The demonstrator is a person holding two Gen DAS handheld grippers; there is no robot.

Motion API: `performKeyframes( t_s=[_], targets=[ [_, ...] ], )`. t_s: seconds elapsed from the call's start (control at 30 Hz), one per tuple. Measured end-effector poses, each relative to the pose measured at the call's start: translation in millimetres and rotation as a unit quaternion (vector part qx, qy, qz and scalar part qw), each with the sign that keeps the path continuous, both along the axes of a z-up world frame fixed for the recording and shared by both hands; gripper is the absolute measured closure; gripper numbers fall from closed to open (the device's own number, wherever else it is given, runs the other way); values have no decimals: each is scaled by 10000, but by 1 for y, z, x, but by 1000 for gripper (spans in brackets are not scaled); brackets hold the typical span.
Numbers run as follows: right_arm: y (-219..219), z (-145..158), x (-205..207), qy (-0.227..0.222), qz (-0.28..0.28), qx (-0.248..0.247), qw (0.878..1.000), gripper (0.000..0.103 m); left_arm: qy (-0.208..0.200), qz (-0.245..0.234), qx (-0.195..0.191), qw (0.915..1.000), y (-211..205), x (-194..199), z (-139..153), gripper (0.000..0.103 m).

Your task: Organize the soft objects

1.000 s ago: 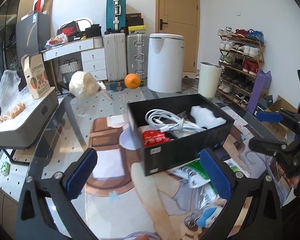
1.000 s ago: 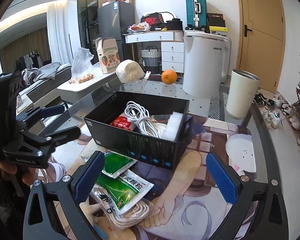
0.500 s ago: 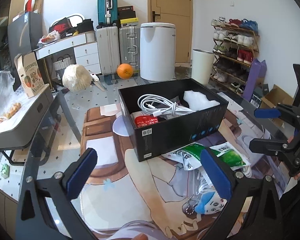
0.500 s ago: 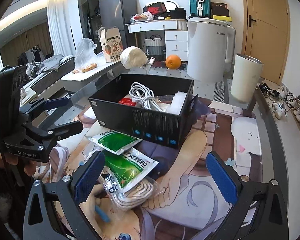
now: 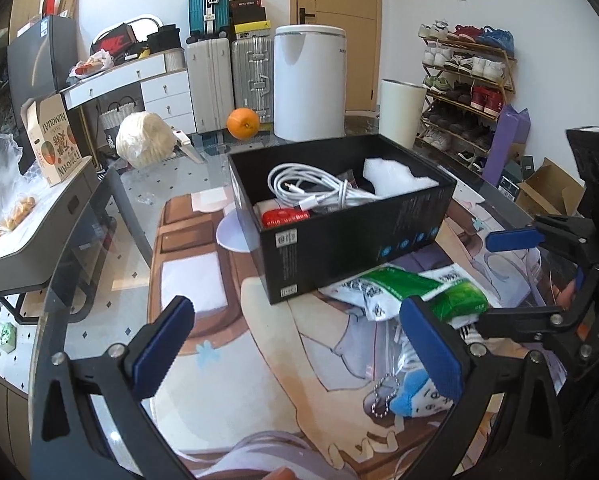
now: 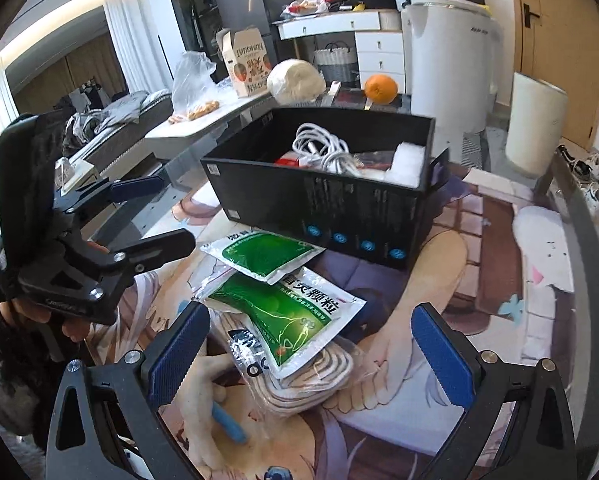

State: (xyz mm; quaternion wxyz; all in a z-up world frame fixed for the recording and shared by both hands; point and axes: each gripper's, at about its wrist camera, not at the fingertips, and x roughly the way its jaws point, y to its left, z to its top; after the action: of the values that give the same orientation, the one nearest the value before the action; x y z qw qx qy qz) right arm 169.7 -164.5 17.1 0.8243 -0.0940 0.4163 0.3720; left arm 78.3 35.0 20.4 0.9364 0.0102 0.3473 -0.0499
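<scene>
Both my left tongs point(image 5: 295, 350) and right tongs point(image 6: 309, 350) are open, empty. The green foil sachets point(image 6: 277, 304) lie centre-frame before the black cardboard box point(image 6: 323, 196); I should pinch one sachet's edge, lifting clear of the bagged white rope point(image 6: 319, 380).

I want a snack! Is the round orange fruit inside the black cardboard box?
No, the round orange fruit sits on the glass table behind the black cardboard box.
</scene>
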Motion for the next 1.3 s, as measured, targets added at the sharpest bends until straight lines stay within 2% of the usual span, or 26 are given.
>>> performKeyframes(
  t_s=[0.37,0.83,0.87,0.93,1.07,1.13,1.17,1.3],
  targets=[
    [27,-20,13,411,147,-162,9989,1,95,-36,9,9999,1,-2,-5,0],
    [46,-28,22,500,610,-128,9968,1,139,27,1,9999,5,3,-6,0],
    [46,-28,23,515,640,-98,9966,3,136,30,0,9999,4,3,-6,0],
    [48,-27,21,529,731,-61,9959,12,120,33,2,9999,5,3,-6,0],
    [51,-23,17,404,759,-38,9963,19,103,51,-15,9999,7,2,-5,0],
    [52,-22,15,395,804,-59,9960,33,105,66,-15,9999,8,2,-6,0],
    [53,-21,14,366,827,-54,9959,36,106,68,-15,9999,8,2,-6,0],
    [54,-18,9,261,871,-63,9958,42,106,68,-14,9999,8,2,-6,0]
  ],
)
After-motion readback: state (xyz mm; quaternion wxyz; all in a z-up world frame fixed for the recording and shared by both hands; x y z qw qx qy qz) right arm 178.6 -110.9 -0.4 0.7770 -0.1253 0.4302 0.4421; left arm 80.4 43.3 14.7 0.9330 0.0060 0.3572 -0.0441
